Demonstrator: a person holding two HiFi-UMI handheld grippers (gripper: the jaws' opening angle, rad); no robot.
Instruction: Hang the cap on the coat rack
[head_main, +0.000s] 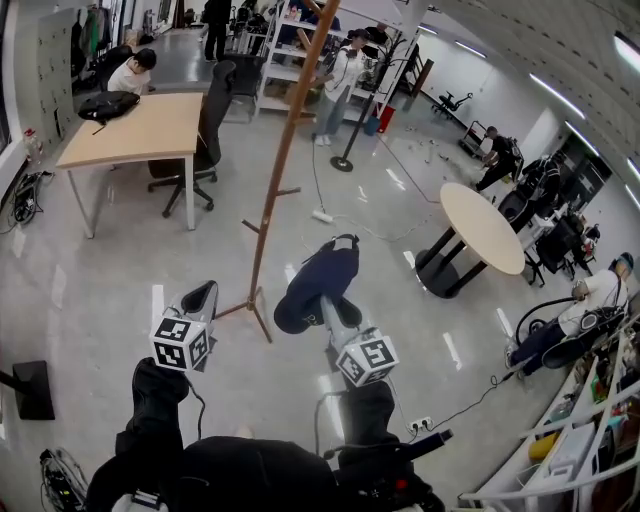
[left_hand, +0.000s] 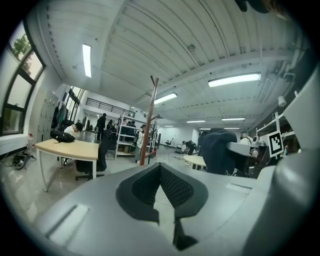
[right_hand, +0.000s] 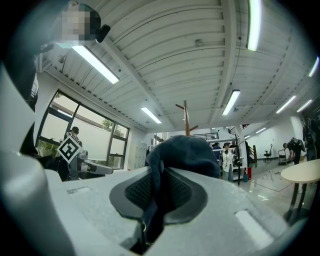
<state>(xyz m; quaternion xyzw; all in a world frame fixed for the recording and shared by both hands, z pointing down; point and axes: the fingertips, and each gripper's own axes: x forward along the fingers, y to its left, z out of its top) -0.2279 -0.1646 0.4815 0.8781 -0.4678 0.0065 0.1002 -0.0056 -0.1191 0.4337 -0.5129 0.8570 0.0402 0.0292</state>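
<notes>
A tall wooden coat rack (head_main: 281, 160) stands on the shiny floor just ahead, its feet spread near my grippers. My right gripper (head_main: 323, 302) is shut on a dark navy cap (head_main: 322, 278), which hangs over its fingertips just right of the rack's foot. In the right gripper view the cap (right_hand: 186, 152) bulges above the jaws, its fabric pinched between the pads (right_hand: 176, 191), with the rack's top (right_hand: 186, 117) showing behind it. My left gripper (head_main: 204, 293) is left of the rack's foot, shut and empty. Its own view shows the rack (left_hand: 149, 125) ahead and the cap (left_hand: 218, 150) at right.
A wooden desk (head_main: 140, 130) with an office chair (head_main: 210, 125) stands at the back left. A round table (head_main: 485, 225) is at the right. A power strip (head_main: 322, 215) and cables lie on the floor beyond the rack. Several people stand farther back.
</notes>
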